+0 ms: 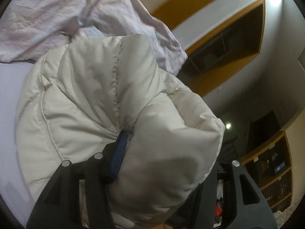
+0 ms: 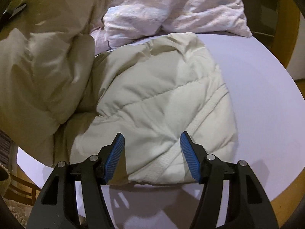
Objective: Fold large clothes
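In the left wrist view, the left gripper [image 1: 131, 147] is mostly buried: only one blue pad [image 1: 119, 152] pokes out, and the other finger is covered by a thick fold of the cream puffer jacket [image 1: 99, 87] bunched between the jaws, so it holds the jacket, lifted and tilted. The jacket fills the middle of this view, its quilted seams running up and away, its lower edge cut off by the frame. Behind it, upper left, lies a blurred pinkish crumpled cloth [image 1: 57, 15]. To the right, a shelf [image 1: 272, 169] with small things too dim to name stands against the wall.

In the right wrist view, the raised part of the jacket hangs at the left, in shadow, its top cut off. The rest of the jacket [image 2: 158, 99] lies flat on the white round worktop [image 2: 257, 87], its near edge just beyond the right gripper [image 2: 151, 141]. That gripper stands wide apart, both blue pads [image 2: 115, 158] bare, holding nothing, hovering above the jacket's hem. The crumpled cloth [image 2: 171, 5] rests behind, touching the jacket's far edge.
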